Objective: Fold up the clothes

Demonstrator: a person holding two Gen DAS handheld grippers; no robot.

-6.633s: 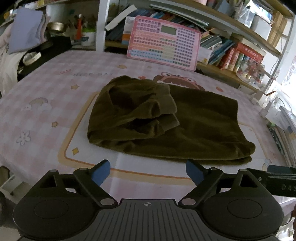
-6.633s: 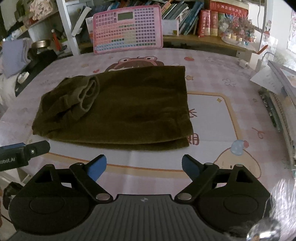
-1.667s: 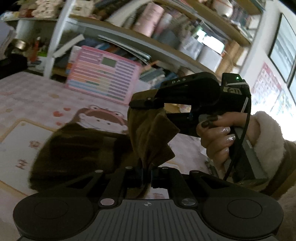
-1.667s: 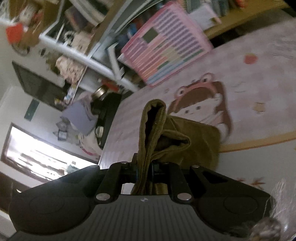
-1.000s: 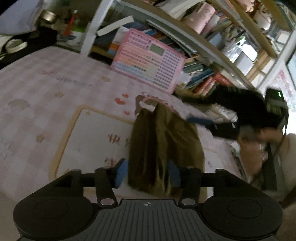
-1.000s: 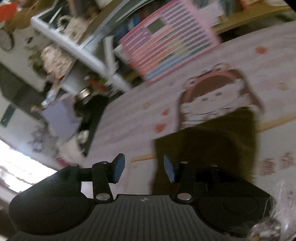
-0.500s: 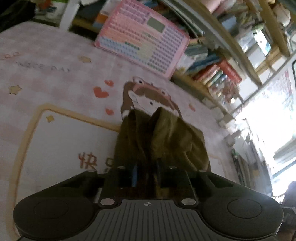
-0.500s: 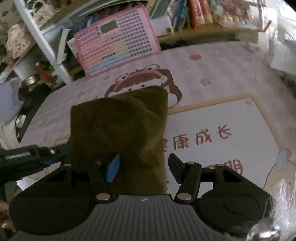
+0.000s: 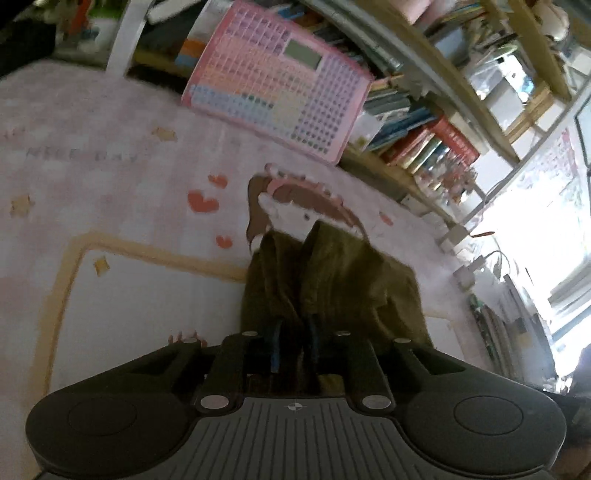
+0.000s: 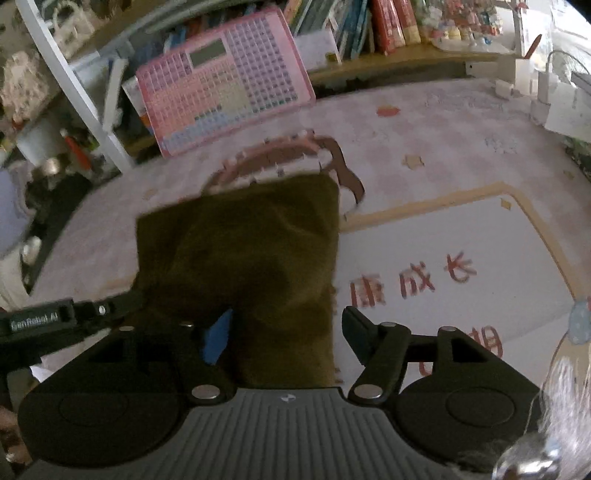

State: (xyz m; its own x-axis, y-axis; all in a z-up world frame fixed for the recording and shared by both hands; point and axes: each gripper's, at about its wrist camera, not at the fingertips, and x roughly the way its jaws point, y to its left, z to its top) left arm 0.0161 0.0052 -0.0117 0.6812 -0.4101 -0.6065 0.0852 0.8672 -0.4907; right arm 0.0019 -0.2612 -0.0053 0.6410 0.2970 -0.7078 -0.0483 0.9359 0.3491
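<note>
The olive-brown garment lies folded into a compact rectangle on the pink cartoon table mat. My right gripper hovers over its near edge; the jaws are opening, and the cloth lies under and between the fingers with neither pad pressing on it. In the left wrist view the garment bunches into upright folds. My left gripper is narrow around one fold, the jaws just starting to open and the blue pads still against the cloth. The left gripper's finger reaches the garment's left edge in the right wrist view.
A pink keyboard-style toy board leans against the shelf at the back of the table. Books fill the shelf behind it. White plugs and papers sit at the far right, and clutter crowds the far left.
My left gripper went from wide around the garment to narrow on one of its folds and moved closer in. My right gripper spread wider and tipped down over the garment, now lying flat.
</note>
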